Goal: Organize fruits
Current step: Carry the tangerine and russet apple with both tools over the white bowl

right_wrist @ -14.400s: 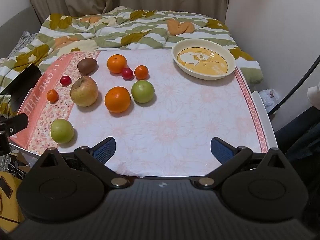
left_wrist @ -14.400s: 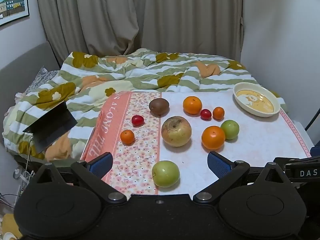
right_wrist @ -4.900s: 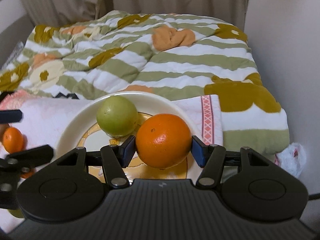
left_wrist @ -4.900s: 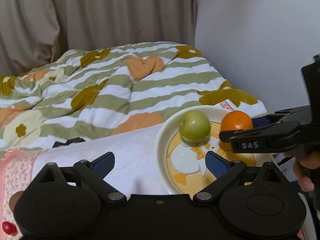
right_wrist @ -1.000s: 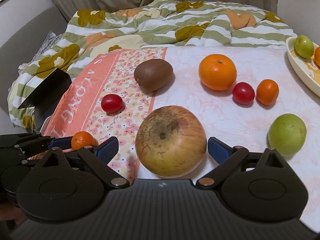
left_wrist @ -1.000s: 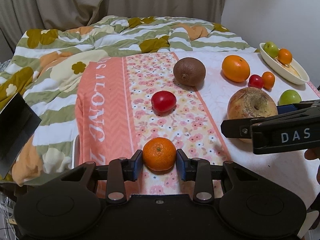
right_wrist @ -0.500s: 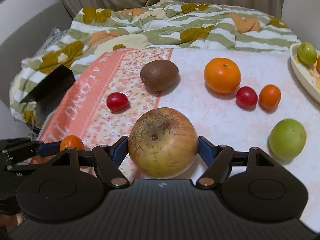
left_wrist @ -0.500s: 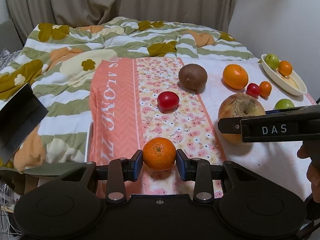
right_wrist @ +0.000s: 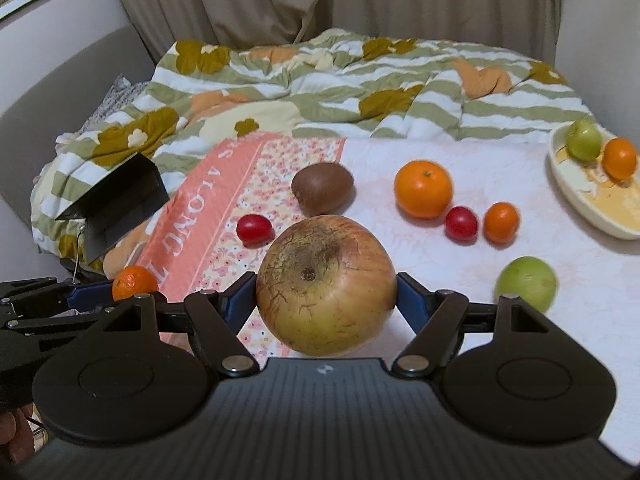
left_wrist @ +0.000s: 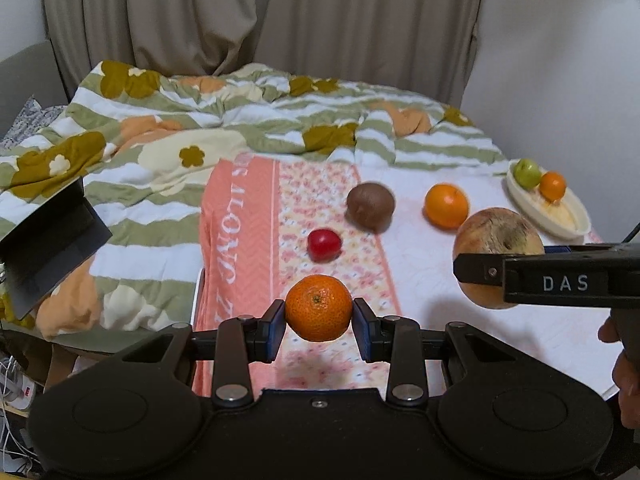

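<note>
- My left gripper [left_wrist: 319, 330] has its blue pads pressed on either side of a small mandarin [left_wrist: 319, 307], jaws nearly together, the fruit clear of the cloth
- My right gripper [right_wrist: 326, 300] clamps the big russet apple [right_wrist: 326, 283] at its widest girth, jaws spread broad; it looks lifted off the table too
- Both loads, I judge, go to the cream bowl [right_wrist: 576, 196] at the far right, where a green fruit [right_wrist: 584, 142] and a small orange [right_wrist: 619, 158] already sit
- To do this well I would carry the apple in high over the large orange [right_wrist: 423, 189], the cherry tomato [right_wrist: 461, 223] and the little tangerine [right_wrist: 501, 223] so nothing gets knocked rolling
- I would set the apple low into the bare near part of the bowl before letting go; it is heavy and round and the dish is shallow
- I would stagger the two arms, since they sit close side by side and could collide over the bowl
- A kiwi [right_wrist: 322, 188], a second tomato [right_wrist: 254, 229] and a green apple [right_wrist: 526, 284] are yet to be gathered
- The surface is a table under a cloth [left_wrist: 240, 240], salmon and flowered at left, pale at right
- Beyond lies a bed with a striped flowered duvet [left_wrist: 248, 120], beige curtains [left_wrist: 260, 12] and plain walls; a dark folded object [left_wrist: 48, 236] rests at the left edge
</note>
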`<state>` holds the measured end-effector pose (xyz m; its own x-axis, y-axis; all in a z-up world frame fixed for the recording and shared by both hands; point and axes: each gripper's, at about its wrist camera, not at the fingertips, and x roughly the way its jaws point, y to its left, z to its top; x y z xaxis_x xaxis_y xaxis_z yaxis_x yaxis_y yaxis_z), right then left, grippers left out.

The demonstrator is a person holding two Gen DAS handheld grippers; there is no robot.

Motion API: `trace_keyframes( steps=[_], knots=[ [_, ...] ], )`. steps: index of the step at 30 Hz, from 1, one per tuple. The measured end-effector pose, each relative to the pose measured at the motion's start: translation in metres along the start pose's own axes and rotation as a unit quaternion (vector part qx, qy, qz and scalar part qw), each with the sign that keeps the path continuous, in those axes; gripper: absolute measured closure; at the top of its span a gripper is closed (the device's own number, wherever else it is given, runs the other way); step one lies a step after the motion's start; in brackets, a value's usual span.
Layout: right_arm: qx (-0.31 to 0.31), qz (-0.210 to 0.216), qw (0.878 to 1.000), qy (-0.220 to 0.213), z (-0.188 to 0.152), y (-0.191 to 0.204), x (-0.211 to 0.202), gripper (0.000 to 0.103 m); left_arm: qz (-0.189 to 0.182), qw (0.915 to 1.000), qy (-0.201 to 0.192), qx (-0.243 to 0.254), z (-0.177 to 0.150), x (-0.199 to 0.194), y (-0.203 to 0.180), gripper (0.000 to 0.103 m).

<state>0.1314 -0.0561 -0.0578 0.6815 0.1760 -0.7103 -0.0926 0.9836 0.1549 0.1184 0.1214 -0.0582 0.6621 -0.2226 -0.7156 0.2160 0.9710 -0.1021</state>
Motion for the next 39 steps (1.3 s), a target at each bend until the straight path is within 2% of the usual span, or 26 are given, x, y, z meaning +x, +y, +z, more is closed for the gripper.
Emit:
trace_keyframes(
  steps=[10,21,28,31,39],
  knots=[
    [0.028,-0.017,0.999,-0.036,0.013,-0.043,-0.066,0.014,-0.006,0.9991,-0.039,0.011,0.022,-0.037,-0.041,0.064],
    [0.031,-0.020,0.999,-0.040,0.023,-0.144,-0.099,0.014,0.005,0.9980,-0.063,0.006,0.043,-0.036,-0.125,0.064],
    [0.022,-0.016,0.999,-0.037,0.033,-0.221,-0.101,0.014,0.012,0.9976,-0.069,-0.001,0.057,-0.016,-0.192,0.064],
    [0.016,-0.017,0.999,-0.036,0.041,-0.252,-0.099,0.014,0.002,0.9980,-0.062,-0.014,0.065,-0.002,-0.216,0.064],
    [0.005,-0.027,0.999,-0.025,0.059,-0.324,-0.076,0.014,-0.013,0.9983,-0.057,-0.004,0.091,0.044,-0.278,0.064]
  ],
)
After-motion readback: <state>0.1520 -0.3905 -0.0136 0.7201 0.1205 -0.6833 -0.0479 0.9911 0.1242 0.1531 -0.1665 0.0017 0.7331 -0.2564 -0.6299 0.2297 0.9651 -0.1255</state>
